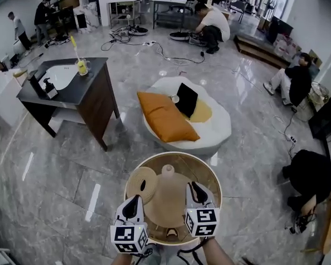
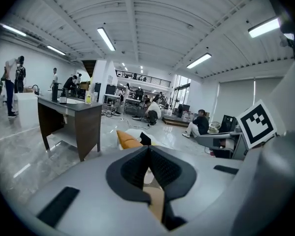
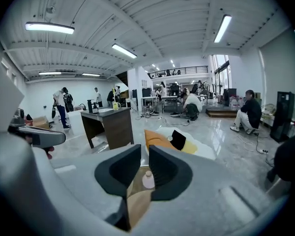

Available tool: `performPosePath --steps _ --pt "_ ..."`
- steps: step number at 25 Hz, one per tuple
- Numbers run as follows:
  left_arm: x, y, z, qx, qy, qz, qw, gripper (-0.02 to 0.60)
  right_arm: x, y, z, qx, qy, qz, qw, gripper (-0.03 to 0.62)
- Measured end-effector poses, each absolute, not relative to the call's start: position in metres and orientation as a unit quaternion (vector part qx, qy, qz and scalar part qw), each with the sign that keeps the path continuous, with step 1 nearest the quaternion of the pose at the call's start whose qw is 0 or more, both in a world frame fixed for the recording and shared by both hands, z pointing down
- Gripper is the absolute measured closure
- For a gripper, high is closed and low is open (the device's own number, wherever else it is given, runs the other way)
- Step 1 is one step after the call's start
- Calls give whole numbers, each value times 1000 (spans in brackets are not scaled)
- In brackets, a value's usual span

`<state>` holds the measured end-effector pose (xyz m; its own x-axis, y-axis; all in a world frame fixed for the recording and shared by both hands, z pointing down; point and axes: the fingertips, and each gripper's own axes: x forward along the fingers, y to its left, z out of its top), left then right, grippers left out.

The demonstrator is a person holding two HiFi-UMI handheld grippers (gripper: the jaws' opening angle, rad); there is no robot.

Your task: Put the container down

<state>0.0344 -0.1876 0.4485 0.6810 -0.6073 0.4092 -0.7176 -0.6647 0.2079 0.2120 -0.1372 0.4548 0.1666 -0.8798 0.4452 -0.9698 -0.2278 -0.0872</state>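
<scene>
Two claws on one rim, is that the picture? (desk)

Yes, from my seat at the remote station. The left gripper (image 1: pixel 131 207) and the right gripper (image 1: pixel 197 193) each pinch the near wall of the round container (image 1: pixel 201 164). Both sets of jaws are closed down to a thin slit with the tan rim caught in it. It sits right in front of the wearer, above the marble floor (image 1: pixel 60 175). What lies under it I cannot see. (operator)

How do you expect it to handle? (desk)

It looks like thin wood or bamboo to me, so I judge it stiff and light but not made for knocks. A cone-shaped lid (image 1: pixel 168 197) with a knob (image 1: pixel 167 170) lies inside beside a loose disc (image 1: pixel 142 184). I'd expect both to slide if I tip it, so it goes down level. The two-point hold on the near rim seems right, though the far side hangs unsupported. (operator)

Room to set it down? (desk)

Plenty on the left, where the floor is bare. Straight ahead is a white beanbag (image 1: pixel 215 128) with an orange cushion (image 1: pixel 165 117), close to the far rim. The dark desk (image 1: pixel 91 93) stands well apart at the upper left. A seated person (image 1: pixel 311 175) is off to the right, so I'd keep away from that side. (operator)
</scene>
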Motion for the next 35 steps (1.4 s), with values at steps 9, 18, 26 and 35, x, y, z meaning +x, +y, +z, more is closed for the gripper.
performPosePath --steps 9,18,26,35 --pt "40 -183 360 921 -348 121 129 586 232 -85 368 794 -577 172 89 588" --pt "45 -185 313 926 -346 102 113 586 253 -30 345 817 -538 173 113 588" --pt "62 -178 298 930 -339 93 108 586 275 -7 332 829 -520 167 120 588" --pt "69 -175 295 932 -336 76 110 586 281 -15 319 832 -520 142 131 589"
